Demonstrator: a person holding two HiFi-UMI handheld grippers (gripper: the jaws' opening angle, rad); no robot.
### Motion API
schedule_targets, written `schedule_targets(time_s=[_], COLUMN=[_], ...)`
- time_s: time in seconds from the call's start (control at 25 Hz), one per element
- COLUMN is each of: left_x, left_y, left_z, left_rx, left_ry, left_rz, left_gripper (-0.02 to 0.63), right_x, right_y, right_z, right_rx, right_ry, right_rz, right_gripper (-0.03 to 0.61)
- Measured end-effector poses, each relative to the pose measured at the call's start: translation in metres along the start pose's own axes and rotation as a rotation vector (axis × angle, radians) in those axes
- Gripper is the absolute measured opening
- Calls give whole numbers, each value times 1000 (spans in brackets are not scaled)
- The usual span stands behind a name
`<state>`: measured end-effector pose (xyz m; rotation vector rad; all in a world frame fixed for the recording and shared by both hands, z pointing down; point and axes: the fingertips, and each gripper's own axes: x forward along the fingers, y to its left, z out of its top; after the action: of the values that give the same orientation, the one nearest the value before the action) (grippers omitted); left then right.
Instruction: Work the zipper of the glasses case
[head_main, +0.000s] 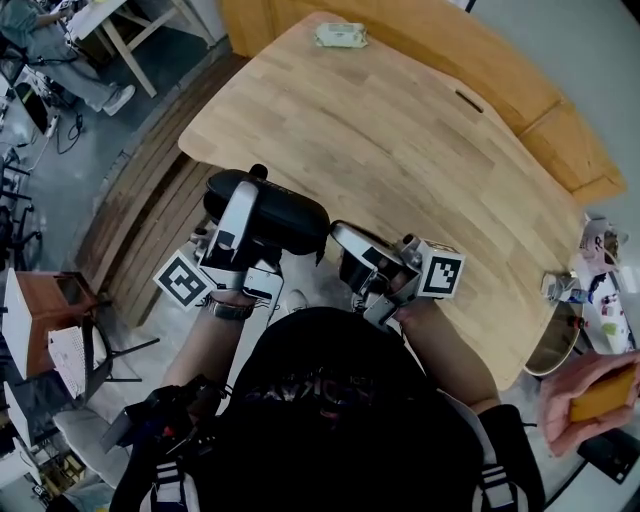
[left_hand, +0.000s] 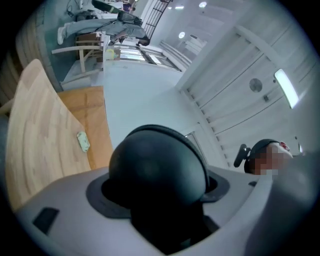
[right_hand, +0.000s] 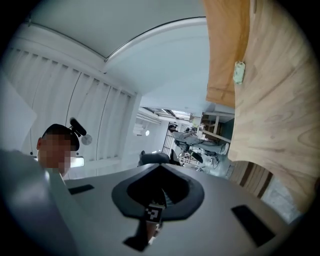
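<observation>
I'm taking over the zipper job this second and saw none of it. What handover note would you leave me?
The left gripper is shut on the black glasses case, holding it at the near edge of the table.
The right gripper is shut with nothing showing between its jaws. It sits close beside the near end of the case.
Done: the case is in hand. Whether the zipper is open or closed cannot be made out.
Left: probably bring the right gripper onto the zipper pull and run it along.
</observation>
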<state>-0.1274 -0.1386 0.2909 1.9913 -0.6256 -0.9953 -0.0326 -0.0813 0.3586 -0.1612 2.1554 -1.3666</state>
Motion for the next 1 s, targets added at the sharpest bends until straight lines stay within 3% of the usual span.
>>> schedule_targets(time_s=[0.16,0.32,0.4,0.44,0.48,0.6,0.64,0.76,0.84,1.0], left_x=[1,8,10,9,6,-1,-2,-8,-10,2], left_y=[2,-8,-15,-15,-10,20,26,36,35,8], left_z=[2,-2,-3,-1,4,21,22,24,26,22], left_rx=[154,440,540,536,473,103,43,9,108,514], left_ry=[1,58,65,49,18,-113,-134,-165,-154,-54], left_rz=[54,91,104,114,128,159,167,192,205,172], left_gripper=[371,371,373,373,373,373,373,371,371,373], right_x=[1,2,5,6,7,9,10,11,14,21], right_y=[-4,-12,-13,-11,-7,3,1,-3,-5,-8], right_z=[3,4,7,9,12,14,13,9,7,7], right_rx=[-55,-98,-114,-118,-117,-110,-120,-143,-191,-242], right_ry=[9,31,19,5,-11,-23,-10,18,39,53], right_rz=[-36,-82,-92,-85,-65,-7,-16,-49,-93,-138], right_gripper=[15,15,15,15,15,15,15,15,15,15])
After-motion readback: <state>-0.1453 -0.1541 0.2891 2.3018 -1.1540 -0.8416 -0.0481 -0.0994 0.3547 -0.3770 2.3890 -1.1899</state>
